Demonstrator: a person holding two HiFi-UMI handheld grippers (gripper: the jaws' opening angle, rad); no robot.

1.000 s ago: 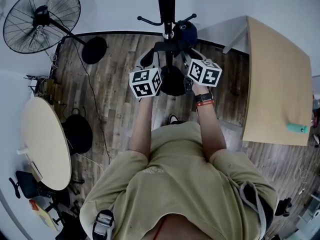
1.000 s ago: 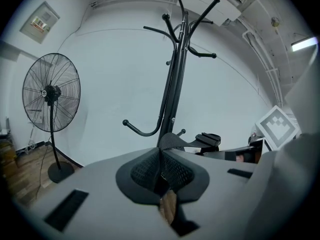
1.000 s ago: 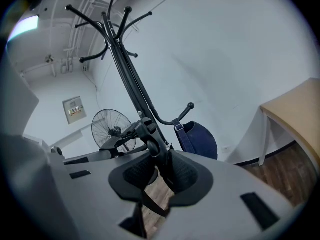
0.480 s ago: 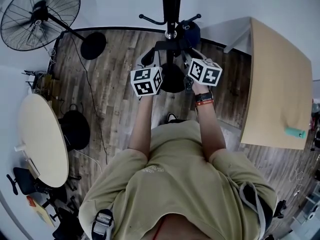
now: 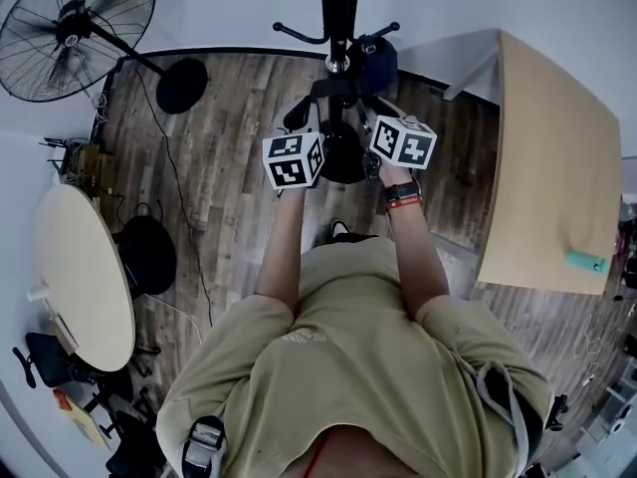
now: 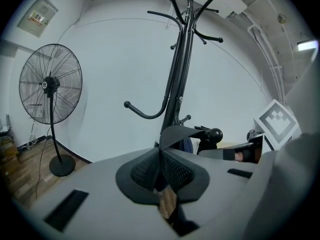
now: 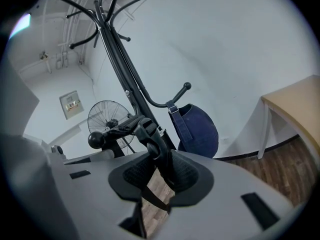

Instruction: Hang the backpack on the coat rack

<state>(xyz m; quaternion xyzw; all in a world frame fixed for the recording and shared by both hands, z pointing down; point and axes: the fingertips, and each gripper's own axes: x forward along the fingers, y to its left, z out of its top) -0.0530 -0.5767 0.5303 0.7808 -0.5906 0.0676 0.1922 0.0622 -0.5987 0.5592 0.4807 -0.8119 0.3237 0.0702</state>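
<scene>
The black coat rack [image 5: 338, 8] stands straight ahead, its pole [image 6: 180, 84] rising past several curved hooks. A black backpack strap [image 6: 176, 133] runs over a ball-tipped hook [image 6: 215, 134] that points toward me. My left gripper [image 6: 162, 169] is shut on the flat webbing end. My right gripper [image 7: 160, 169] is shut on a thicker black strap [image 7: 147, 134] leading to that same hook's ball [image 7: 95, 140]. In the head view both marker cubes [image 5: 293, 159] hover just short of the rack. The backpack's body is hidden below the jaws.
A navy bag [image 7: 197, 129] hangs by its own strap on another hook of the rack. A pedestal fan [image 5: 70, 23] stands at the back left. A round table [image 5: 80, 277] is at my left, a rectangular table [image 5: 557, 167] at my right with a green item [image 5: 587, 260].
Both grippers have sunk a little and edged toward the rack, each still clamped on its strap.
</scene>
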